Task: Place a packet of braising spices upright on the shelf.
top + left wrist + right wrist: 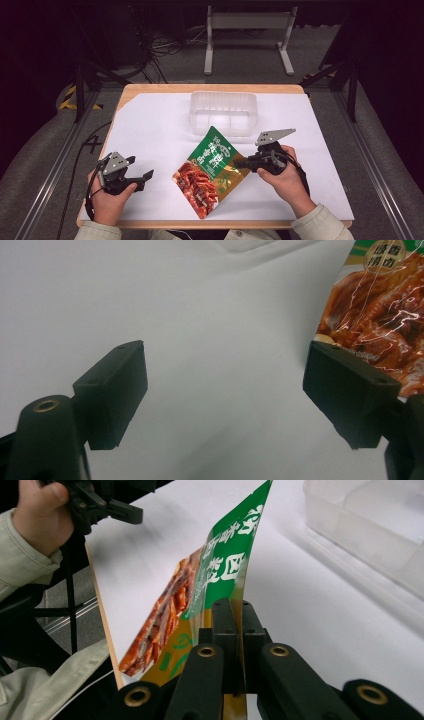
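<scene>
The snack pouch (211, 169) was pinched at its right edge by the right gripper (239, 163) and lifted on edge off the white table sheet (150, 125), just short of the clear plastic container (223, 112). The grasp was judged done, the placing into the container left. The left gripper (145, 176) was held spread and empty beside the pouch.

Right gripper (234, 611) has its two black jaws pressed together on the edge of a green-and-orange snack pouch (220, 565), which stands up on edge from the jaws, printed with meat strips and pale characters. White table cover (320, 615) lies beneath, its near edge showing a wood strip at left, and a clear plastic container (370, 527) sits at upper right, apart from the pouch. Upper left, the person's other hand (40, 515) in a pale sleeve holds the left gripper (107, 502), well away from the pouch, its jaw gap too unclear to judge.
</scene>
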Demonstrator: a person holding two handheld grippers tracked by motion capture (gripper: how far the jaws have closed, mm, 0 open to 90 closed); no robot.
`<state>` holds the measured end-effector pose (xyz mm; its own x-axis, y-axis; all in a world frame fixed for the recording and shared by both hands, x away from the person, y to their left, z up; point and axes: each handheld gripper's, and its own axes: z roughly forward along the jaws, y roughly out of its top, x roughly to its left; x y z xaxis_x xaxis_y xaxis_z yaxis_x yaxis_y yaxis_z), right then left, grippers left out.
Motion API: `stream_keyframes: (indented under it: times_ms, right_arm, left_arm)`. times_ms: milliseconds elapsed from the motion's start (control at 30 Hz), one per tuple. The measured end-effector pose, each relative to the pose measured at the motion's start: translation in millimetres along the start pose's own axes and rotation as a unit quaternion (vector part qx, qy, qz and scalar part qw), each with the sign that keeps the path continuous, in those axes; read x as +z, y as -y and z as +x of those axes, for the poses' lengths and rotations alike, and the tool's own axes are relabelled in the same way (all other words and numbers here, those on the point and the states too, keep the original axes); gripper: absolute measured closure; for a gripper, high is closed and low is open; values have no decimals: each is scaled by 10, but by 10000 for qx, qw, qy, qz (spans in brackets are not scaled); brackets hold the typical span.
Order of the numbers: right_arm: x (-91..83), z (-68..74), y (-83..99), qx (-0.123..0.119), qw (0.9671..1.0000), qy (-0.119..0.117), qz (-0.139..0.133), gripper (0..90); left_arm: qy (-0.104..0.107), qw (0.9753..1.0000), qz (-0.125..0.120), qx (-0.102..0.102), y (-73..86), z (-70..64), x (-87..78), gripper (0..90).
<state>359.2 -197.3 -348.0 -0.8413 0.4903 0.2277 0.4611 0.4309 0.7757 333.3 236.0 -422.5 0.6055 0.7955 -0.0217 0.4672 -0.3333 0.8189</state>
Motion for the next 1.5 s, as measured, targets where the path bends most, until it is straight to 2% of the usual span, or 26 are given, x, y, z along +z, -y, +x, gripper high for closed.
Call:
stream_keyframes:
  times_ms: [167,433,667,933,1133,1333,1500]
  right_arm:
    - [-65,75,-94,-106,9999,-34,-67,900]
    - [-197,159,-277,-177,9990,-293,-293,900]
    - [-280,178,-380,-203,9984,-284,-444,900]
    - [-358,128,-499,-174,9981,-142,-578,900]
    - [-478,30,-599,-77,9972,10,-744,900]
    - [-576,-49,-687,48,9959,26,-907,900]
    - [-631,-88,-813,89,9943,-65,-1064,900]
  left_arm:
    - [-18,10000,-3,-15,7,5,-2,188]
    - [-14,10000,11,-31,8,2,2,188]
    - [-6,10000,11,-3,3,5,13,188]
    - [-21,10000,5,1,5,8,22,188]
    - [-28,10000,13,-8,5,8,24,188]
    - [-11,10000,15,-12,4,7,31,188]
    - [-32,10000,21,-8,5,9,29,188]
